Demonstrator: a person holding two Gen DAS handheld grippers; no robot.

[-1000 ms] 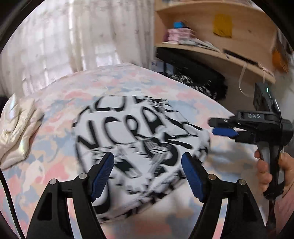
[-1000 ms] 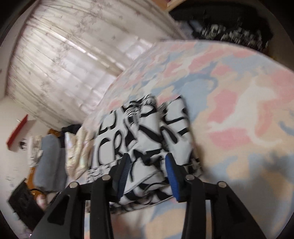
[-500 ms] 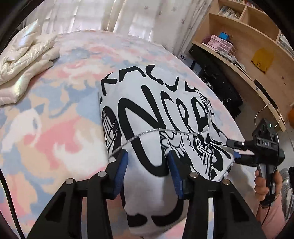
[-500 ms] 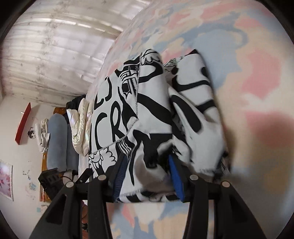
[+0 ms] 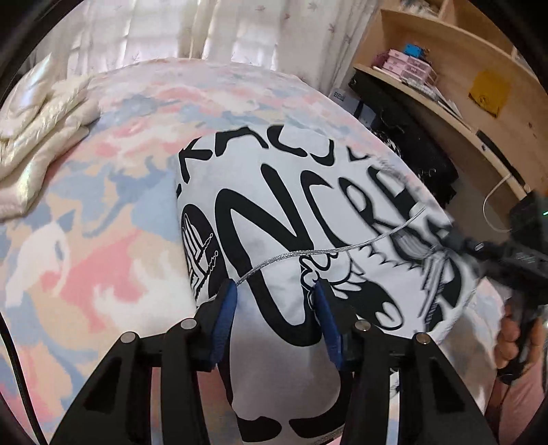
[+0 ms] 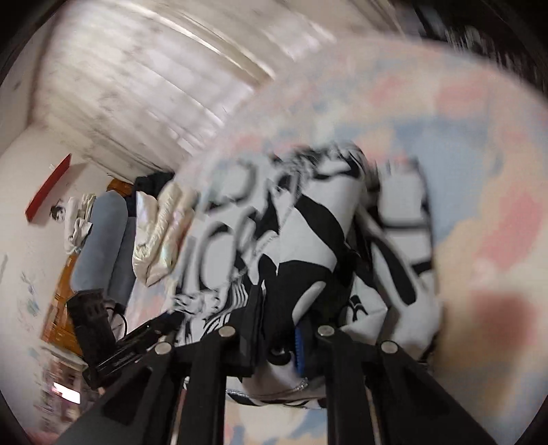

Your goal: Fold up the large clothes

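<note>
A white garment with big black lettering (image 5: 287,226) lies folded on the pastel patterned bed cover (image 5: 102,260). My left gripper (image 5: 275,308) has its blue pads closed against a near fold of the garment, with cloth bunched between them. My right gripper (image 6: 277,318) is shut on the garment's right edge (image 6: 308,260) and lifts it; that view is blurred. The right gripper also shows in the left wrist view (image 5: 455,243) at the cloth's right edge, held by a hand.
A cream quilted blanket (image 5: 37,130) lies on the bed at the far left. Curtains (image 5: 205,30) hang behind the bed. A wooden shelf unit (image 5: 455,89) with boxes and a dark pile stands at the right.
Both grippers went from open above the garment to closed on its near edges. The right gripper now moves fast with the cloth, and the right side of the garment is lifting.
</note>
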